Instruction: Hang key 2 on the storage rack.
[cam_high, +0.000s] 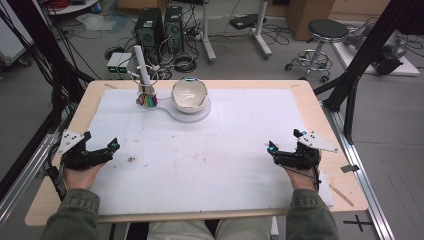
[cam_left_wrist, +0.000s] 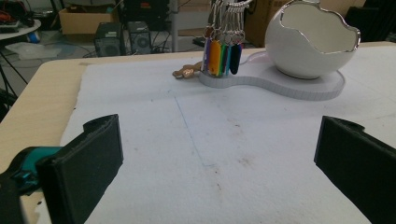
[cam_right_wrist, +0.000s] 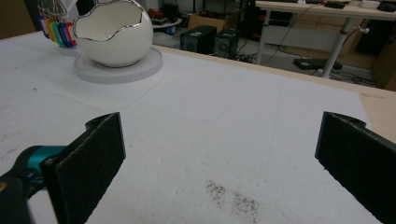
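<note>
Grippers sit wide apart at the near edge of the table, one per hand, both resting low over the white foam mat (cam_high: 200, 150) that covers most of the pale wooden tabletop (cam_high: 85, 107). Left gripper (cam_high: 100, 150) is at the left side of the mat, its jaws spread and nothing between them; its own view confirms it, two black pads far apart with bare mat in the gap. Right gripper (cam_high: 282, 147) mirrors it at the right side, jaws likewise released and empty, and its own view shows a small patch of dark specks (cam_right_wrist: 233, 198) on the mat just ahead of them.

Up at the far end of the mat stands the white egg-shaped ceramic bowl with a jagged silver rim (cam_high: 189, 94), upright on a flat white keyhole-shaped base (cam_high: 192, 114). On the narrow end of that same base, just left of the bowl, hangs a bunch of colourful plastic key tags (cam_high: 147, 100) from a white post (cam_high: 141, 65); in the left gripper view they dangle from metal rings, orange, green, purple and dark blue side by side. A small brownish object (cam_left_wrist: 185, 73) lies on the mat touching the base beside the tags; what it is I cannot tell.

Both grippers are well apart from bowl and tags, and from each other.
</note>
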